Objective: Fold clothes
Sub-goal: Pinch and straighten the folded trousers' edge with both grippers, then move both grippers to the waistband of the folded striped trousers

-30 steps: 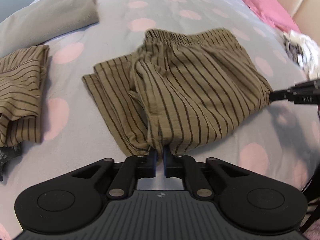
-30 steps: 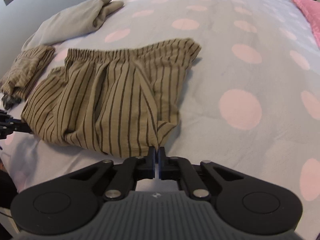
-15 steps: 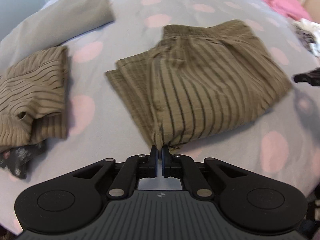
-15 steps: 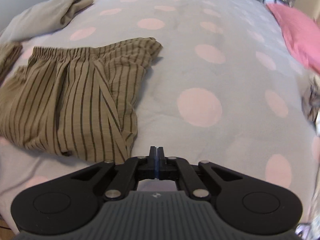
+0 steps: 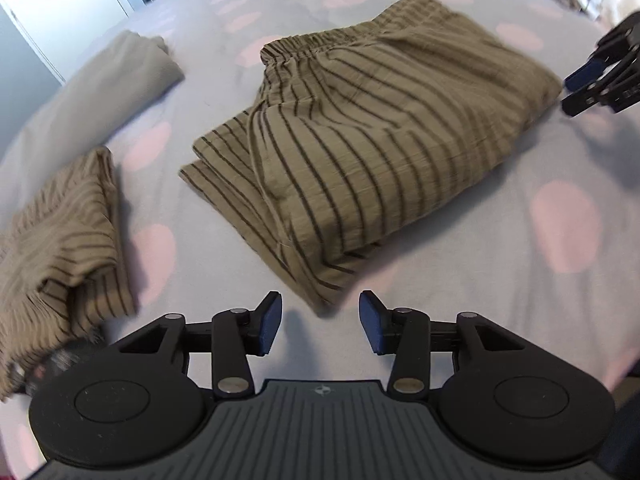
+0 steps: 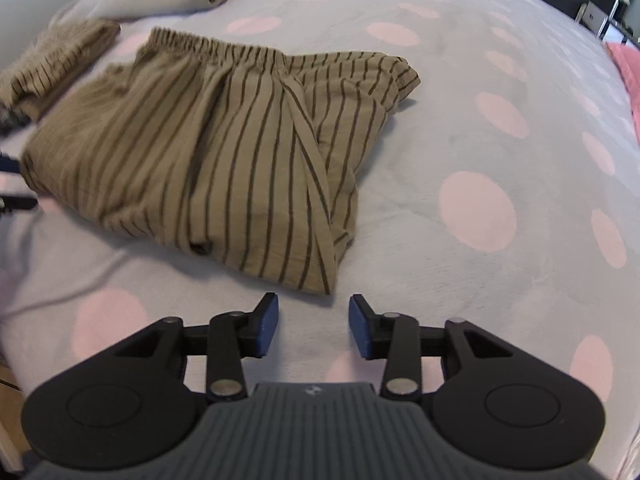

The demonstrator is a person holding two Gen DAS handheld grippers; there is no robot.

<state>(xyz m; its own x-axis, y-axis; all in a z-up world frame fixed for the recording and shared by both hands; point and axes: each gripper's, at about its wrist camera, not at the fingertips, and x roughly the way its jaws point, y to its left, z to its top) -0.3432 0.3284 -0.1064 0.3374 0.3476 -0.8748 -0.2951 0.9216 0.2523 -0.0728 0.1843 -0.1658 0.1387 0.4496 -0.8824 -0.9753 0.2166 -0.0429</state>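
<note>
The folded shorts point(image 5: 372, 152) lie flat on the bed point(image 5: 500, 264), near its middle. In the left wrist view their near corner sits just ahead of the left gripper point(image 5: 319, 326), at twelve o'clock from it, between the parted jaws but untouched. A second folded garment point(image 5: 60, 232) lies on the bed at nine o'clock from the shorts, apart from them, and a plain folded cloth point(image 5: 120, 80) lies at eleven o'clock, farther back. The right gripper point(image 5: 592, 84) sits just beside the shorts' edge at three o'clock. In the right wrist view the shorts' corner lies just ahead of it.
</note>
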